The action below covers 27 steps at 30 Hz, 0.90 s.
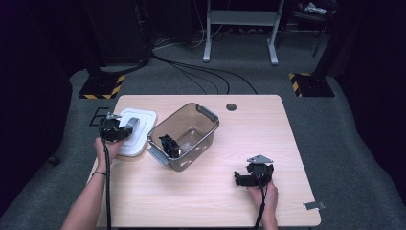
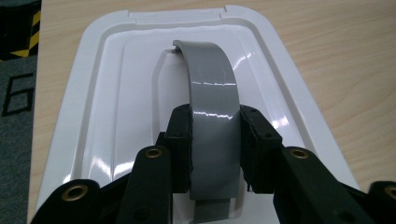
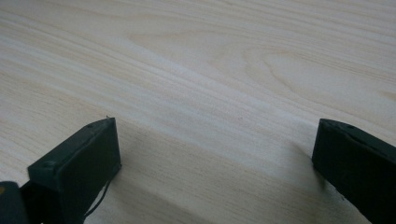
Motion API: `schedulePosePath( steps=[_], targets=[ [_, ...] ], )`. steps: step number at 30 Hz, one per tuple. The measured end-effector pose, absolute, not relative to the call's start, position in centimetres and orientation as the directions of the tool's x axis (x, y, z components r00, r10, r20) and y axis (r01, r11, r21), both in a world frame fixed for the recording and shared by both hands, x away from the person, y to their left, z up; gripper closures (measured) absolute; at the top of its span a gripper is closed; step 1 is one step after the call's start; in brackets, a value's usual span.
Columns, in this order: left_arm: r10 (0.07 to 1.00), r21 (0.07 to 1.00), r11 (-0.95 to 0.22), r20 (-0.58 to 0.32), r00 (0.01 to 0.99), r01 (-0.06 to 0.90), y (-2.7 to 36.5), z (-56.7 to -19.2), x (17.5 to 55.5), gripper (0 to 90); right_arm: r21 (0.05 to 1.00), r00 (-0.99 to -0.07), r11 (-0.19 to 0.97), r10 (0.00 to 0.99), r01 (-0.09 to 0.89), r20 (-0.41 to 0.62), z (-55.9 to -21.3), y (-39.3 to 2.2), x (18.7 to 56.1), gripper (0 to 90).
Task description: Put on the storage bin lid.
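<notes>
A white lid (image 1: 141,125) (image 2: 116,93) lies flat at the table's left, with a grey arched handle (image 2: 212,93) across its middle. My left gripper (image 1: 115,129) (image 2: 215,149) is shut on that handle, one black pad pressed to each edge of the grey strap. A clear grey plastic bin (image 1: 191,136) with grey latches stands just right of the lid, with a small black object (image 1: 168,145) inside. My right gripper (image 1: 246,178) (image 3: 215,158) rests low over bare wood near the front right, jaws wide apart with nothing between them.
A dark round grommet hole (image 1: 231,107) sits near the table's far edge. A small grey clip (image 1: 314,205) lies at the front right corner. Cables and a desk frame (image 1: 242,28) are on the floor beyond the table.
</notes>
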<state>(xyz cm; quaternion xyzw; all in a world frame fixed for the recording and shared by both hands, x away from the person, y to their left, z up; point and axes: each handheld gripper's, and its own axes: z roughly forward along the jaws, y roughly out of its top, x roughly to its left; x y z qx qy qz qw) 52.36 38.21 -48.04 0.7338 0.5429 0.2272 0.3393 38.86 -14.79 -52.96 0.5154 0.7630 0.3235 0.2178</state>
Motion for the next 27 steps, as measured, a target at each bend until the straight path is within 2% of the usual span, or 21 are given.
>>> schedulePosePath(
  steps=[7,9,27],
  targets=[
    [0.94,0.756,-0.194,-0.04,0.34,0.625,38.3,-46.2,51.9,67.4,0.718,-0.374,0.259,0.928,0.646,0.001,-53.0,-14.8,38.9,0.2],
    [0.931,0.75,-0.239,-0.005,0.366,0.617,38.0,-45.4,51.6,67.4,0.718,-0.374,0.26,0.927,0.646,0.001,-53.0,-14.8,38.9,0.2],
    [0.89,0.741,-0.326,0.031,0.455,0.587,37.5,-39.7,50.5,67.5,0.719,-0.371,0.257,0.929,0.646,0.002,-53.0,-14.8,38.8,0.2]
  ],
)
